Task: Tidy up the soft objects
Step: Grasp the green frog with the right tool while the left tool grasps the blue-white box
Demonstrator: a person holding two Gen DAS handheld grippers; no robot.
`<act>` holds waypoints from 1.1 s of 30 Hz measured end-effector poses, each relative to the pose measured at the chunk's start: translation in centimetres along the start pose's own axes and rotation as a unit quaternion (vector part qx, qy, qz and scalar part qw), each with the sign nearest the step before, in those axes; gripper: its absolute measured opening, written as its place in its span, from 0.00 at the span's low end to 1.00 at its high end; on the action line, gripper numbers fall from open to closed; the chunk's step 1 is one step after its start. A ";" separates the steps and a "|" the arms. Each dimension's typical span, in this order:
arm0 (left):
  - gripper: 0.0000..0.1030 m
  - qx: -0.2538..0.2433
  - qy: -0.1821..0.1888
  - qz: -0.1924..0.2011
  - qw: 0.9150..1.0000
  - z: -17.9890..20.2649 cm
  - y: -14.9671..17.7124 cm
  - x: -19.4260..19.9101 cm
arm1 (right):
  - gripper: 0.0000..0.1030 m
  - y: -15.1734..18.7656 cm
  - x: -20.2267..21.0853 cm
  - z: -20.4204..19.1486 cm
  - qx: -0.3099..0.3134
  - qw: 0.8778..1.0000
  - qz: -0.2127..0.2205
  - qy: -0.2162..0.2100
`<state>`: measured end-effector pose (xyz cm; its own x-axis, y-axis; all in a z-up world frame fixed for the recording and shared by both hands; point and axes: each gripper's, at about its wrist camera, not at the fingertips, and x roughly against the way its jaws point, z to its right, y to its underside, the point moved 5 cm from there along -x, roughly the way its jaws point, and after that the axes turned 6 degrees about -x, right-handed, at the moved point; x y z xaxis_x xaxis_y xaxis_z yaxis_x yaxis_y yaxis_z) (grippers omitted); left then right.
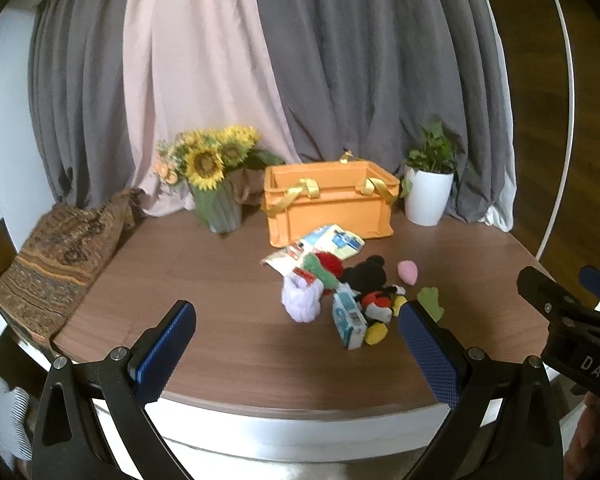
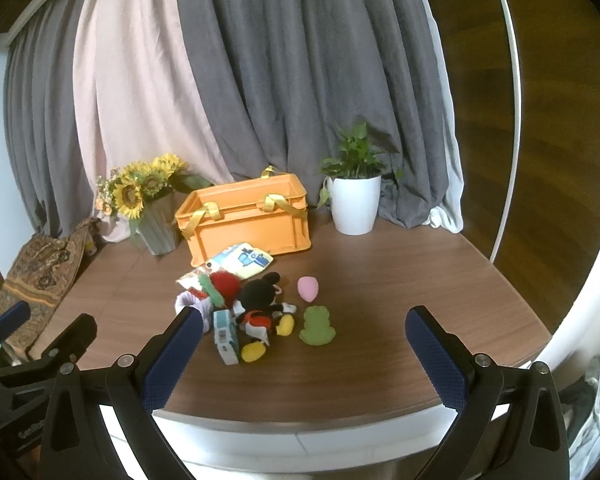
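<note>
A pile of soft things lies mid-table before an orange basket (image 1: 328,212) (image 2: 248,224) with yellow ribbon handles. It holds a Mickey plush (image 1: 374,292) (image 2: 260,308), a lilac fluffy piece (image 1: 302,300), a red and green plush (image 1: 326,266) (image 2: 220,286), a small blue-white box (image 1: 350,318) (image 2: 226,336) and a printed cloth (image 1: 334,240) (image 2: 242,260). A pink egg-shaped sponge (image 1: 407,269) (image 2: 308,287) and a green frog sponge (image 2: 317,330) (image 1: 430,302) lie apart. My left gripper (image 1: 296,354) and right gripper (image 2: 302,356) are open and empty above the near table edge.
A sunflower vase (image 1: 218,204) (image 2: 160,228) stands left of the basket, a white potted plant (image 1: 428,196) (image 2: 356,202) right of it. A patterned cloth (image 1: 56,264) drapes the left table edge. Curtains hang behind. A white hoop (image 2: 512,120) stands at right.
</note>
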<state>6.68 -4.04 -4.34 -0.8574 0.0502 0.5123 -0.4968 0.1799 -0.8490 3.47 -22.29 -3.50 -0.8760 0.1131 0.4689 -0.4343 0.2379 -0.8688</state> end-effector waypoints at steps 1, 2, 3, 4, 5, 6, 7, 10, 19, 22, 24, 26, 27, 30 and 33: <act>1.00 -0.001 0.002 -0.001 1.000 0.2 0.1 -0.3 | 1.00 0.0 -0.3 0.2 -0.001 1.000 -0.002 0.000; 1.00 -0.004 0.000 -0.002 1.000 0.4 0.2 -0.5 | 0.99 0.0 -0.8 0.4 -0.003 1.000 -0.004 0.000; 1.00 -0.008 -0.002 -0.004 1.000 0.6 0.2 -0.8 | 0.99 0.1 -1.0 0.6 -0.004 1.000 -0.005 0.001; 1.00 -0.011 -0.001 -0.005 1.000 0.8 0.2 -1.1 | 0.99 0.0 -1.3 0.5 -0.006 1.000 -0.009 0.002; 1.00 -0.012 0.001 -0.006 1.000 0.9 0.1 -1.5 | 0.99 0.3 -1.8 0.8 -0.008 1.000 -0.011 0.002; 1.00 -0.013 0.002 -0.008 1.000 1.0 0.1 -1.9 | 0.99 0.4 -2.2 1.0 -0.010 1.000 -0.013 0.003; 1.00 -0.013 0.005 -0.010 1.000 1.1 0.1 -2.3 | 0.98 0.3 -2.6 1.0 -0.013 1.000 -0.014 0.003; 1.00 -0.010 0.018 -0.022 1.000 1.3 0.0 -4.1 | 0.96 0.7 -3.9 1.5 -0.018 1.000 -0.019 0.005; 0.92 -0.012 0.051 -0.072 0.996 2.0 -0.8 -11.2 | 0.86 0.5 -10.5 1.3 -0.020 0.998 -0.056 0.012; 0.90 -0.012 0.056 -0.085 0.995 2.1 -0.8 -13.4 | 0.84 0.6 -12.8 1.0 -0.024 0.997 -0.075 0.014; 0.87 -0.018 0.055 -0.091 0.994 2.3 -0.6 -14.7 | 0.82 0.8 -14.3 0.8 -0.020 0.996 -0.083 0.022; 0.86 -0.023 0.055 -0.098 0.993 2.6 -0.3 -15.8 | 0.81 0.9 -15.5 0.8 -0.015 0.996 -0.088 0.029; 0.86 -0.025 0.056 -0.102 0.993 2.8 -0.1 -16.3 | 0.80 1.0 -16.0 0.9 -0.013 0.995 -0.090 0.032; 0.83 -0.024 0.056 -0.125 0.990 3.6 0.6 -17.6 | 0.78 1.5 -17.5 1.3 -0.008 0.994 -0.103 0.039; 0.81 -0.015 0.052 -0.144 0.988 4.4 1.3 -18.6 | 0.77 2.1 -19.1 1.7 -0.004 0.992 -0.125 0.033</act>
<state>21.39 -9.11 -15.56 -0.6623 0.0937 0.7434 -0.7121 0.2297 -0.6634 18.91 -25.59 -14.58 -0.7258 0.1133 0.6785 -0.6333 0.2749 -0.7234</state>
